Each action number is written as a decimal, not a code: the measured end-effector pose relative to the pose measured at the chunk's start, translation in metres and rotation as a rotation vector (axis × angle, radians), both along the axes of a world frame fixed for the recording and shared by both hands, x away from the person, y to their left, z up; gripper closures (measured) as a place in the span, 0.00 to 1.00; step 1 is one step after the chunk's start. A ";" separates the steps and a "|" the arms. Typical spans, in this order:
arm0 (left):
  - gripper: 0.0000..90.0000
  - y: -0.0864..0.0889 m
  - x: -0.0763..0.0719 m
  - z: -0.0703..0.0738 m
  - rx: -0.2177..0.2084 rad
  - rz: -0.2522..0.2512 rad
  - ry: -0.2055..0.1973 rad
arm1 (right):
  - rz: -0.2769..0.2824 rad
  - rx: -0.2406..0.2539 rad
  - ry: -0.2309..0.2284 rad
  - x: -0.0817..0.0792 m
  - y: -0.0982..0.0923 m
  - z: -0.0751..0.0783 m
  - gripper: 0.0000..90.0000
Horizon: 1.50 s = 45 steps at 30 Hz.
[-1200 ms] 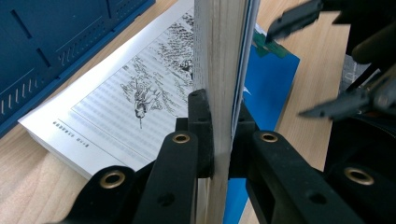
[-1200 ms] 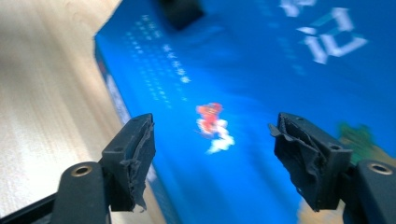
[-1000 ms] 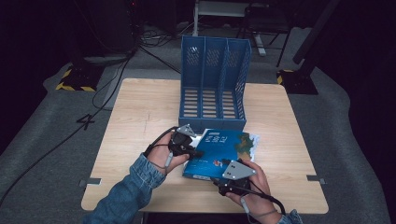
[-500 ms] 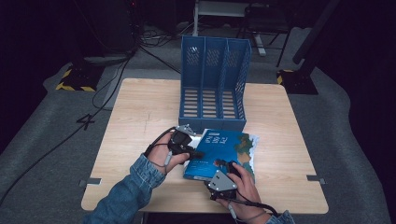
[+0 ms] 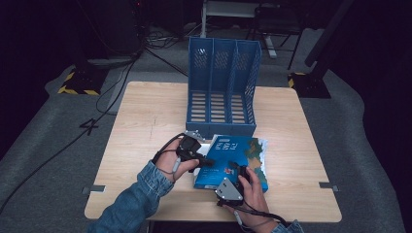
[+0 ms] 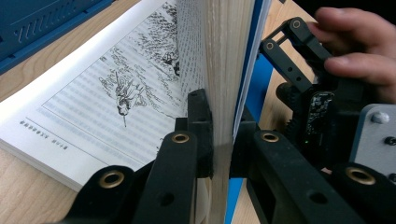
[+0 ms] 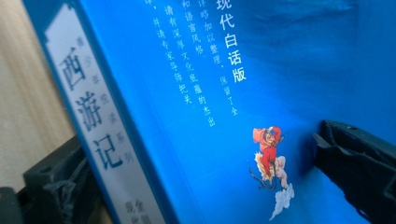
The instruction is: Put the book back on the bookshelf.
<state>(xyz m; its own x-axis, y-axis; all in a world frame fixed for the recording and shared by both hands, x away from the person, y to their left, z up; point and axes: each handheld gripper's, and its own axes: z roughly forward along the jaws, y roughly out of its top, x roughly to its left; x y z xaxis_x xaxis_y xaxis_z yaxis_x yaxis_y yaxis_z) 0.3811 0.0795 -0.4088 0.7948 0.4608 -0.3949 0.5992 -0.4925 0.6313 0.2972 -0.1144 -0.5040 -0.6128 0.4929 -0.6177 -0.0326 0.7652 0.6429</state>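
1. On the near middle of the pale wooden table [image 5: 145, 121] lies the thick blue-covered paperback book [image 5: 238, 158], just in front of the blue plastic three-slot file rack [image 5: 222, 87] and apart from it.
2. Your left gripper [image 5: 206, 162] pinches a thick block of pages together with the cover [image 6: 219, 93], holding that block up on edge, while the remaining pages lie open flat on the table.
3. Your right gripper [image 5: 236, 171] has just been opening; its jaws now stand spread wide, one beside the white spine label [image 7: 93, 130] and the other over the glossy cover, which lies between them without being pressed.
4. Expect some weight: the page block looks dense, yet the covers are soft, so the book will likely sag or fan if you lift it by one corner.
5. The cover looks glossy and possibly slippery, so grip deep rather than at the edge.
6. Close it first, then take hold across the spine side, where the binding is stiffest.
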 end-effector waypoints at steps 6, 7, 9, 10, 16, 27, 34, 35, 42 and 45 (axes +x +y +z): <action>0.93 -0.002 0.000 -0.001 -0.010 0.003 0.002 | -0.015 -0.007 -0.018 0.003 -0.001 -0.002 0.00; 0.92 -0.003 -0.001 -0.001 -0.014 0.002 0.005 | -0.026 -0.005 -0.018 0.003 -0.001 -0.003 0.00; 0.92 -0.003 -0.001 -0.001 -0.008 0.007 0.007 | -0.038 -0.007 -0.034 0.003 -0.001 -0.005 0.00; 0.92 -0.004 -0.001 -0.002 -0.009 0.010 0.006 | -0.029 -0.010 -0.020 0.005 -0.001 -0.005 0.00; 0.92 -0.005 -0.001 -0.002 -0.010 0.010 0.007 | -0.025 0.002 -0.025 0.008 -0.004 -0.007 0.00; 0.90 -0.014 -0.002 -0.003 -0.036 0.014 0.036 | -0.006 0.062 -0.064 0.016 -0.009 -0.014 0.00; 0.91 -0.013 -0.001 -0.002 -0.030 0.021 0.015 | -0.035 0.055 -0.080 0.017 -0.004 -0.014 0.00; 0.91 -0.013 -0.001 -0.002 -0.030 0.021 0.015 | -0.035 0.055 -0.080 0.017 -0.004 -0.014 0.00; 0.88 -0.013 -0.004 -0.005 -0.010 0.082 -0.036 | -0.011 0.008 -0.056 0.025 0.000 -0.009 0.00; 0.89 -0.012 -0.002 -0.006 -0.018 0.096 -0.030 | -0.002 -0.002 -0.050 0.027 0.002 -0.008 0.00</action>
<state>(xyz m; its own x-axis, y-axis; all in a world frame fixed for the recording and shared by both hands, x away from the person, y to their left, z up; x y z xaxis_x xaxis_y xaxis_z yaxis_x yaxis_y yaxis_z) 0.3787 0.0677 -0.4149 0.7592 0.5279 -0.3807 0.6235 -0.4221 0.6581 0.3247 -0.1124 -0.5121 -0.5800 0.4924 -0.6490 -0.0635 0.7669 0.6386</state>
